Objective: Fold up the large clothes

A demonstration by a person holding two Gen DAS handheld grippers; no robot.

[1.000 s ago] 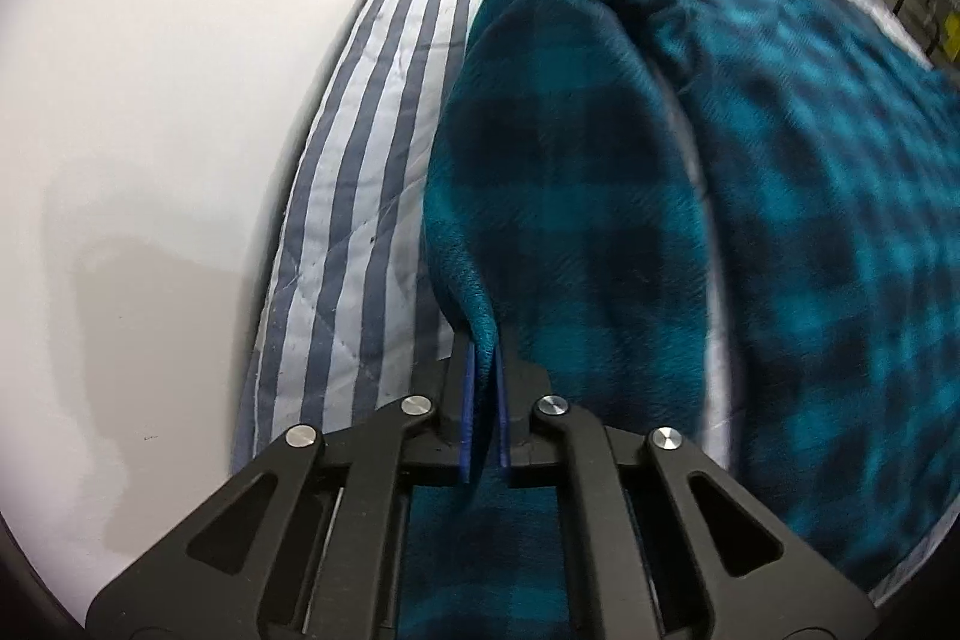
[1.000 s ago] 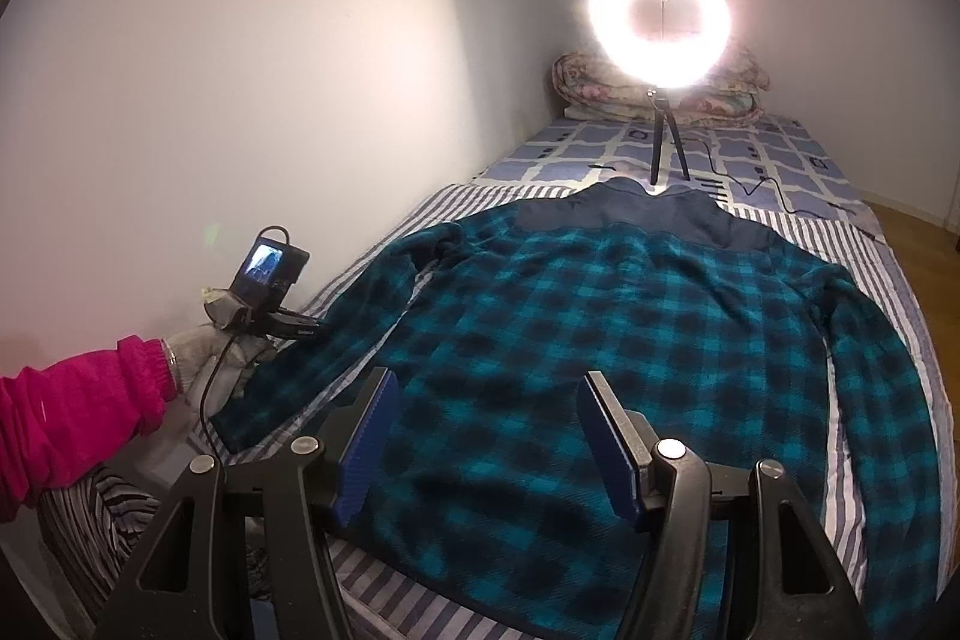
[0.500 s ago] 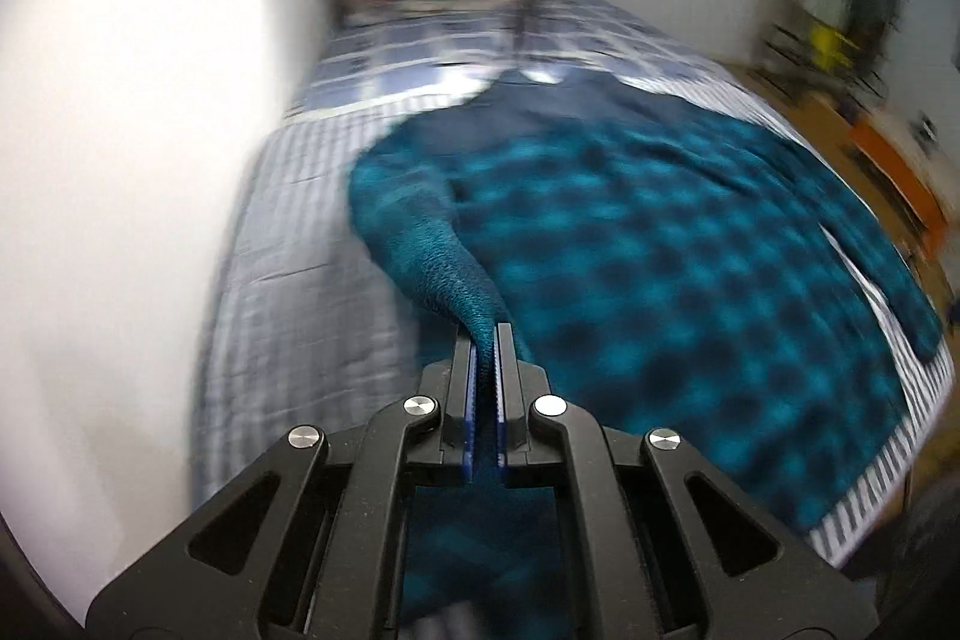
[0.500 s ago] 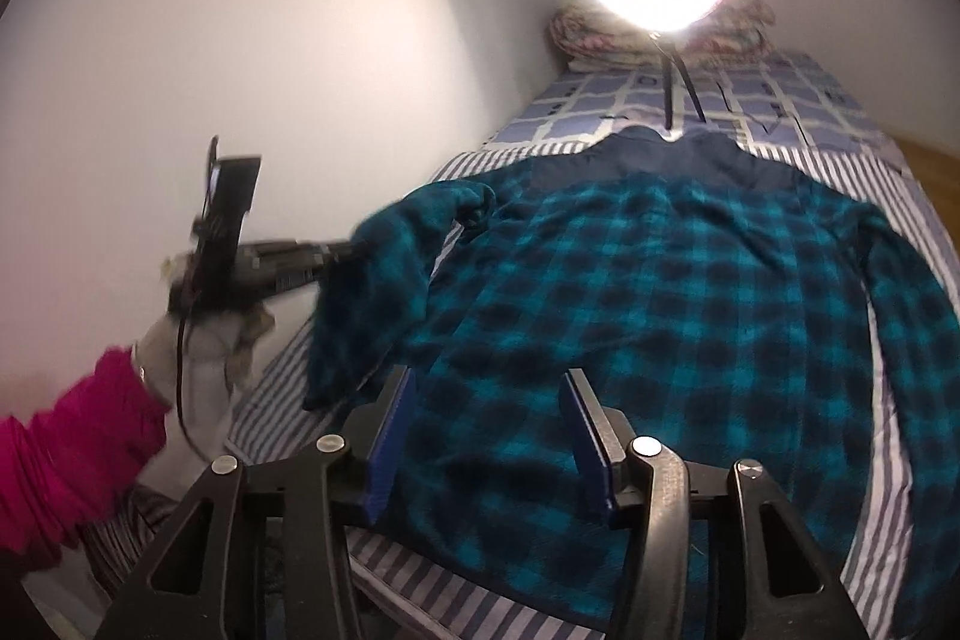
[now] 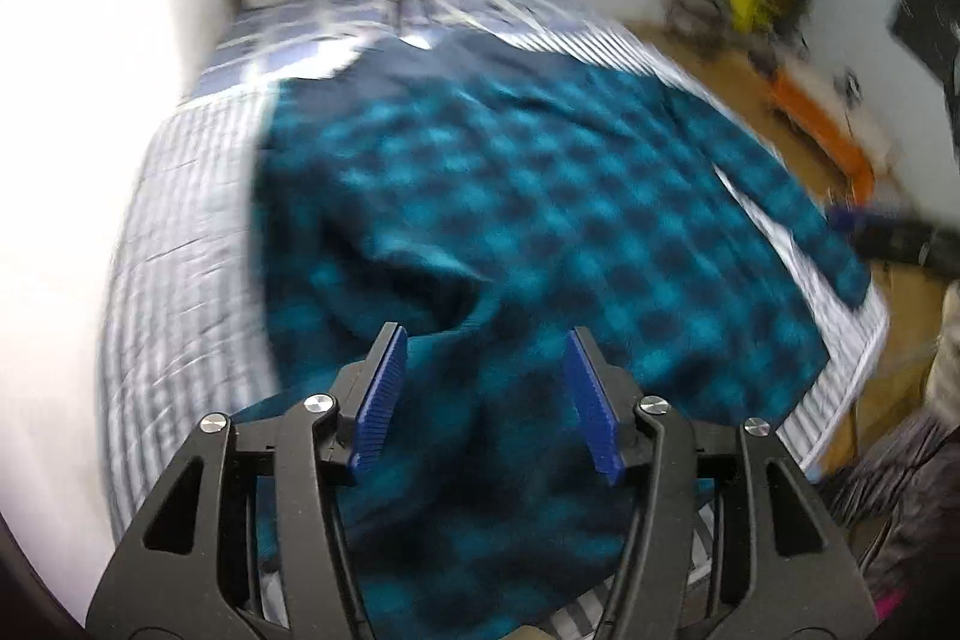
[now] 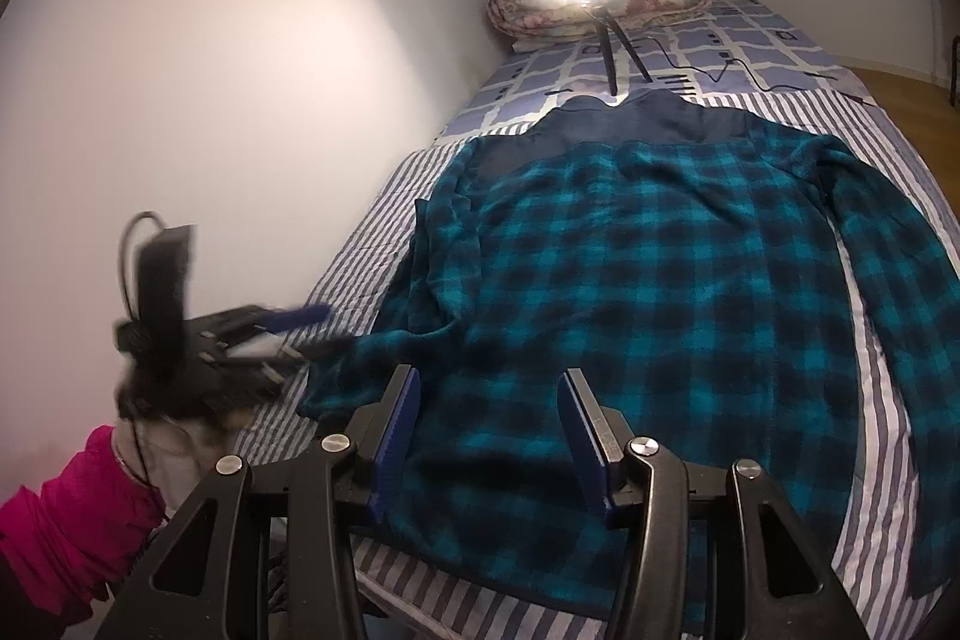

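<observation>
Carried inward from the bed's wall side, the sleeve [image 6: 384,340] is being dropped onto the shirt [image 6: 660,280] — left gripper [image 5: 486,394] jaws just opened, empty. Right gripper [image 6: 489,436] is being held part-open, empty, over the hem.

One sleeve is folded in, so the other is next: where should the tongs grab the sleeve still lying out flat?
Grip the right sleeve near its cuff end, coming from the bed's open outer edge: it lies straight along the shirt, with striped sheet between.
</observation>
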